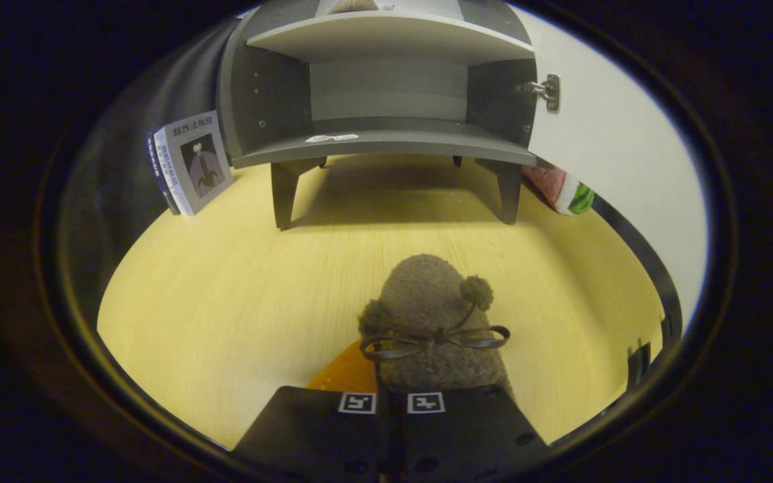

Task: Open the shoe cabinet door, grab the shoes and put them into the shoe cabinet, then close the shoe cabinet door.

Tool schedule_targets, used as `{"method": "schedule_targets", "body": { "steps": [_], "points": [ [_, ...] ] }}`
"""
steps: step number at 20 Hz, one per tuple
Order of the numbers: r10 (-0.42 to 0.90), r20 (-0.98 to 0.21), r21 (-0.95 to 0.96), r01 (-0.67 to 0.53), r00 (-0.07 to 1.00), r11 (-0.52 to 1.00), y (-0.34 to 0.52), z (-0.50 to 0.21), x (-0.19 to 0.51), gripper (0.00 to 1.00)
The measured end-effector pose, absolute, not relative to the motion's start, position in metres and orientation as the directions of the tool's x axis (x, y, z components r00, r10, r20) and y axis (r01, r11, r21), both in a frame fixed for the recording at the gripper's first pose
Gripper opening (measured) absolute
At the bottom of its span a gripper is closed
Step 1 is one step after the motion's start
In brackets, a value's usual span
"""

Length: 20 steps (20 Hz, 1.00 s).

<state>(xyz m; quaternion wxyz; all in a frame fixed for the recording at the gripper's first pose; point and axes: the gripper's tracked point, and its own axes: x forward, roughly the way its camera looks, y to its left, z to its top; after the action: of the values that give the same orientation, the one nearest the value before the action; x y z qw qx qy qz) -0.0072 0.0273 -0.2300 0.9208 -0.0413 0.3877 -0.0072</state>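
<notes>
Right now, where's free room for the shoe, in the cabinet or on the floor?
Free: the cabinet's lower shelf, bare but for a small sticker, and the floor between the cabinet legs and the shoe. Crowded: books left of the cabinet, the open door and a melon-print thing right. The hand-held gripper looks shut on the shoe.

hand-held gripper (392, 396) | fingers drawn close together | level, pointing forward
</notes>
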Motion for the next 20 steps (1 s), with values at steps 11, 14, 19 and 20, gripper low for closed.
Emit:
{"method": "schedule_targets", "body": {
  "steps": [11,14,19,20],
  "points": [
    [-0.019,-0.643,-0.092,-0.053,0.766,0.994,0.029,-0.064,0.014,0.03],
    [0.0,-0.599,-0.092,-0.069,0.801,0.993,0.032,0.01,0.033,0.03],
    [-0.02,-0.49,-0.118,-0.043,0.872,0.992,0.03,0.1,0.076,0.03],
    [-0.024,-0.47,-0.12,-0.036,0.882,0.992,0.03,0.113,0.086,0.03]
  ]
}}
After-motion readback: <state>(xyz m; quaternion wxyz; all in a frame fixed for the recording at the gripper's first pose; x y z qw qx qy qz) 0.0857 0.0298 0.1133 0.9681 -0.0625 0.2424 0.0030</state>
